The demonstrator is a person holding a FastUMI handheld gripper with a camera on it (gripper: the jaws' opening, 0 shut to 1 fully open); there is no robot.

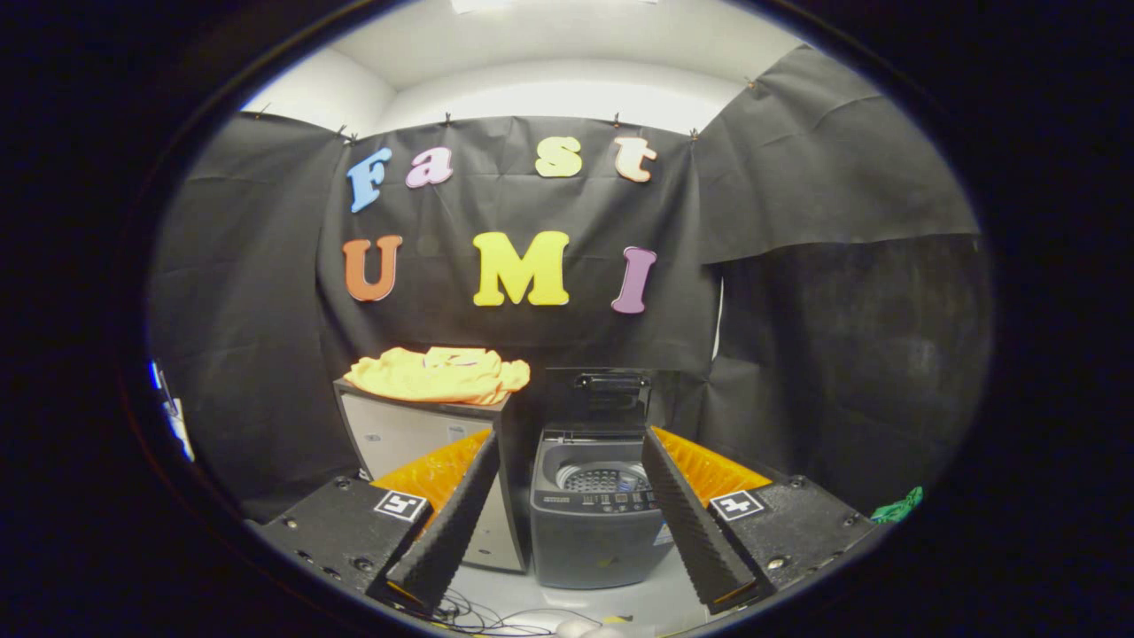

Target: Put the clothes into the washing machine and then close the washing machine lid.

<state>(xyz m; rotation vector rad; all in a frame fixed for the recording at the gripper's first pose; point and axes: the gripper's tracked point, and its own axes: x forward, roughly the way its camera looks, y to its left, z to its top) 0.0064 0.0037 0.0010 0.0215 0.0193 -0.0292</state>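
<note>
One gripper [567, 523], two fingers spread wide apart at the bottom of the frame, nothing between the pads, not touching anything. One square marker tag on each finger housing, two total.

One washing machine [592, 523], small grey top-loader, low centre of frame, seen through the gap between the fingers and well beyond them. Lid [607, 397] stands upright at the back, tub open; perforated metal drum visible inside. Control strip runs along the front edge of the top.

One pile of clothes [440, 373]: yellow-orange fabric, crumpled into a loose flat heap with a paler patch on top. Item count in the heap: cannot tell. It lies on top of one cabinet [416, 443], light front, dark top, just left of the washer, left of frame centre.

One green scrap [898, 508] at lower right, too small to identify.

Cables [478, 613] on the pale floor at bottom centre, between the fingertips.
</note>
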